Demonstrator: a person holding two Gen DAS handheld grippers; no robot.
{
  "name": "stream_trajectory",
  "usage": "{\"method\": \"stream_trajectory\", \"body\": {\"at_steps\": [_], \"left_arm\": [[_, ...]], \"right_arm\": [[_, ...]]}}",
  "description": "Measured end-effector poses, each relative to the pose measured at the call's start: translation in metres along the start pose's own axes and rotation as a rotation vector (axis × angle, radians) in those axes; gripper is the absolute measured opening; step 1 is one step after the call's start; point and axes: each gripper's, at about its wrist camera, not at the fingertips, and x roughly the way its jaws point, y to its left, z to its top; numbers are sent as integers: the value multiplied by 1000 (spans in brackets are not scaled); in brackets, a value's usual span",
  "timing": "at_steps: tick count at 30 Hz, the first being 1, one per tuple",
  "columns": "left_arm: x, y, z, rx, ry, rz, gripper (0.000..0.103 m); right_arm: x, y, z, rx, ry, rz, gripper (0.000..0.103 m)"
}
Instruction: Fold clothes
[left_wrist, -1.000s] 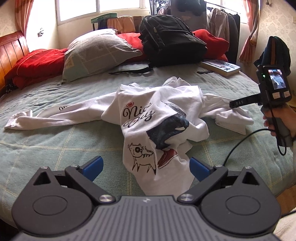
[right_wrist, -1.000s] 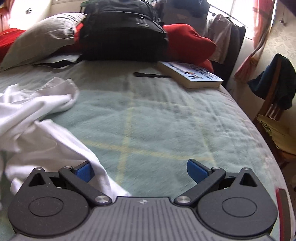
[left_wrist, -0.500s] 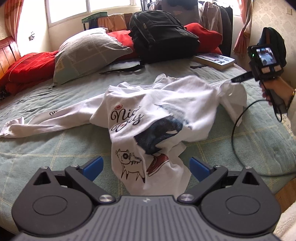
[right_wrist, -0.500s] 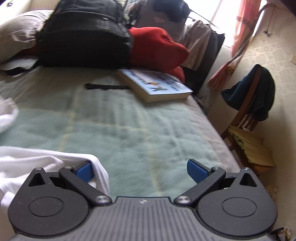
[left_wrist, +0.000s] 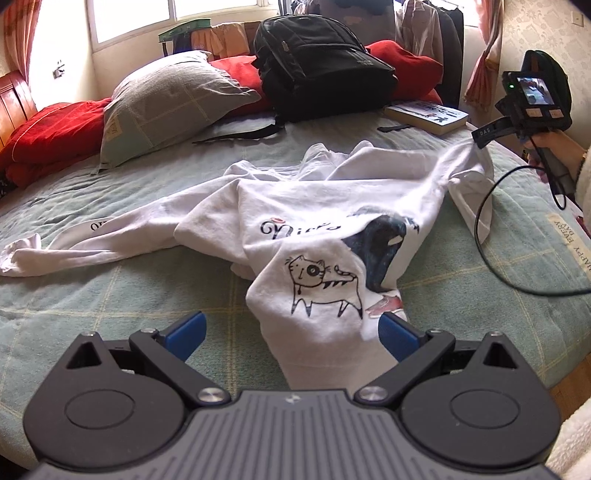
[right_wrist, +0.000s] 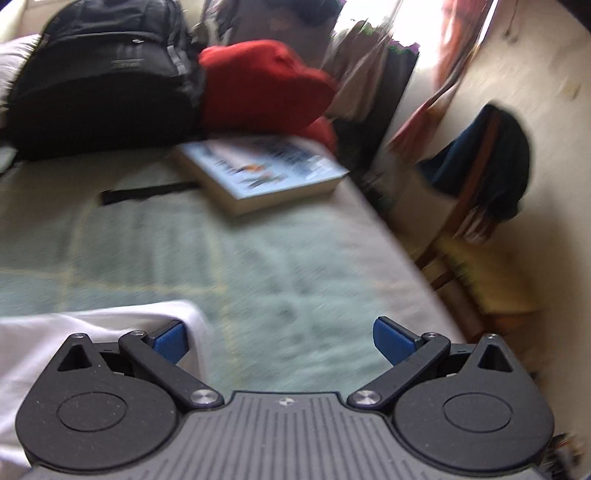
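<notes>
Both sets of fingers gape empty, your left gripper (left_wrist: 291, 330) straddling the white printed sweatshirt (left_wrist: 332, 229) hem, right gripper (right_wrist: 279, 341) beside its edge: closing now risks bunching layers.

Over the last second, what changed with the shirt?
The right hand-held gripper lifted the white shirt's right sleeve off the bed and carried it rightward. The left hand-held gripper moved in at the hem, jaws open. Backpack and book stayed put.
</notes>
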Motion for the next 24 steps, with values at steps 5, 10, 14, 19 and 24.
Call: {"method": "stream_trajectory", "body": {"at_steps": [5, 10, 14, 19, 24], "left_arm": [[3, -2, 1, 6, 8, 0, 99], [2, -9, 2, 22, 5, -2, 99], [-1, -14, 0, 32, 4, -6, 99], [-3, -14, -4, 30, 6, 1, 99], [-4, -11, -6, 12, 9, 7, 99]], "right_arm": [[-34, 1, -28, 46, 26, 214, 103], [-80, 26, -66, 2, 52, 425, 103], [-102, 63, -95, -99, 61, 536, 103], [-98, 105, -118, -232, 39, 461, 103], [-84, 104, -125, -207, -3, 450, 103]]}}
